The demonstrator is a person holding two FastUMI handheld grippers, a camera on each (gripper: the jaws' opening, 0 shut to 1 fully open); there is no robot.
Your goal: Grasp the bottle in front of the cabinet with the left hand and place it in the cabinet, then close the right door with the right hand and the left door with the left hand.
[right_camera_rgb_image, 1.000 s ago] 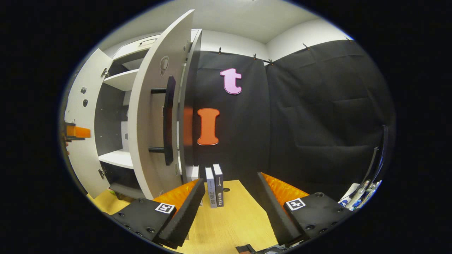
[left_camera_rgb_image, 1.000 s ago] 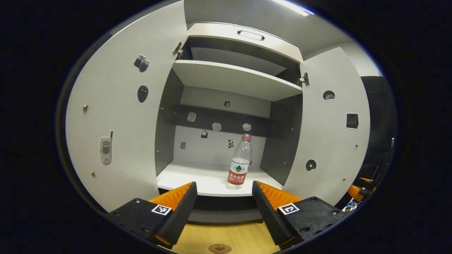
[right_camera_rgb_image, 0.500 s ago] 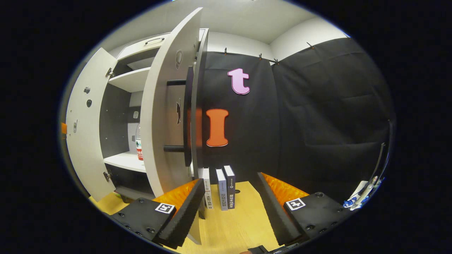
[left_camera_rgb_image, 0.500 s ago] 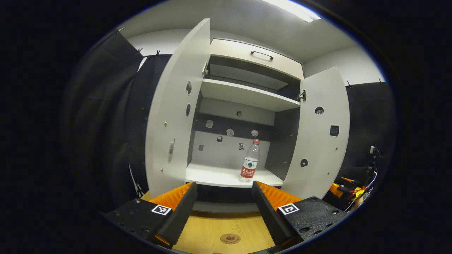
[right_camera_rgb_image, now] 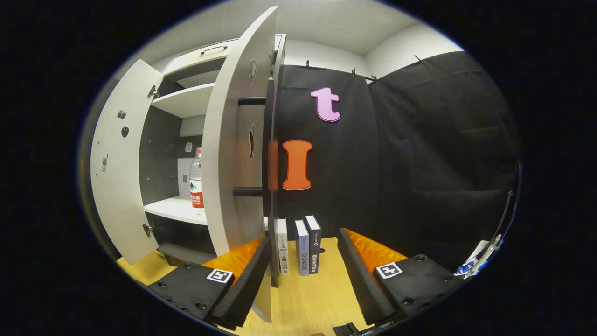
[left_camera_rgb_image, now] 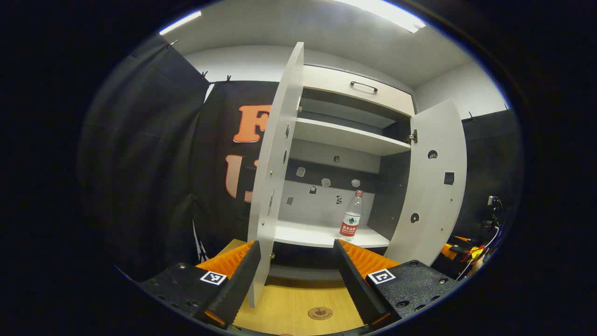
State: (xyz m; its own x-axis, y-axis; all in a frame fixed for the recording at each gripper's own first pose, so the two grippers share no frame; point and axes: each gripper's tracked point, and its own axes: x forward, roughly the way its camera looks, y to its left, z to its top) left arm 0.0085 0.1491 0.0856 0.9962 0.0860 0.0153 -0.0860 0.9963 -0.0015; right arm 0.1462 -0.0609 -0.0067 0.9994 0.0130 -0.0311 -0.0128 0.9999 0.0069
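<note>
- Since the bottle (left_camera_rgb_image: 351,216) already stands upright on the cabinet's lower shelf (left_camera_rgb_image: 303,234) near its right side, a hard swing of the right door (right_camera_rgb_image: 235,140) could topple it.
- Both the left gripper (left_camera_rgb_image: 296,270) and right gripper (right_camera_rgb_image: 303,275) are spread apart, holding nothing.
- Count: 1 bottle, 2 doors, 3 books (right_camera_rgb_image: 301,245).

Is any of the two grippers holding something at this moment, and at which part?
Nothing is held. The left gripper and the right gripper are both open and empty; the bottle stands alone on the cabinet's lower shelf.
</note>
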